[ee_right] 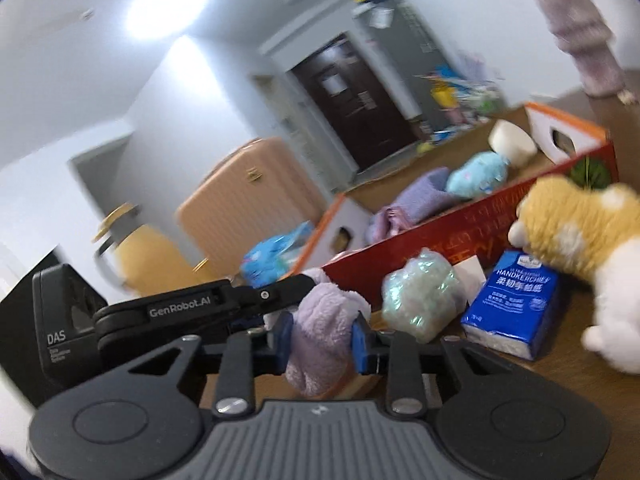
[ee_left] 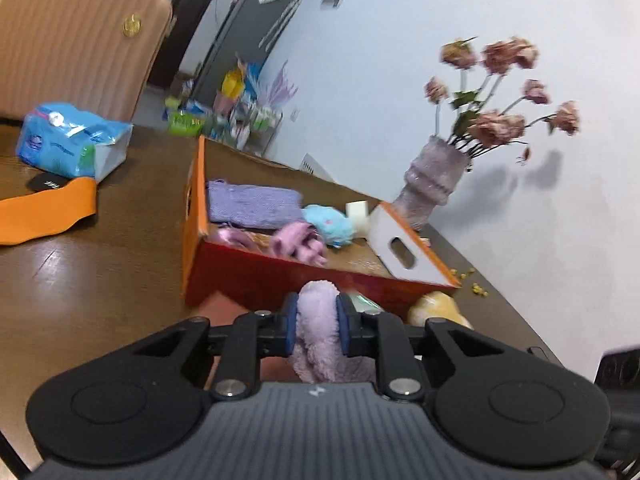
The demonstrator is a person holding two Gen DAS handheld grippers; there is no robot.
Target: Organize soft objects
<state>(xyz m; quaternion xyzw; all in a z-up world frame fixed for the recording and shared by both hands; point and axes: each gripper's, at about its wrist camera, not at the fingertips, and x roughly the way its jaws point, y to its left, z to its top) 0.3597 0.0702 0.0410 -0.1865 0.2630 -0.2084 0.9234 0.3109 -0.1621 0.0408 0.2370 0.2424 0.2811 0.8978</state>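
A fluffy lilac cloth lies on the brown table just in front of the red box. My left gripper is shut on one end of it, blue pads pressing into the pile. My right gripper is shut on the same lilac cloth from the other side, and the left gripper's black body shows beside it. Inside the red box lie a purple knit cloth, a pink piece, a light blue plush and a white sponge.
A yellow-and-white plush dog, a blue handkerchief pack and a pale green crinkled bundle sit on the table by the box. A vase of dried roses stands behind it. A blue tissue pack and an orange strip lie far left.
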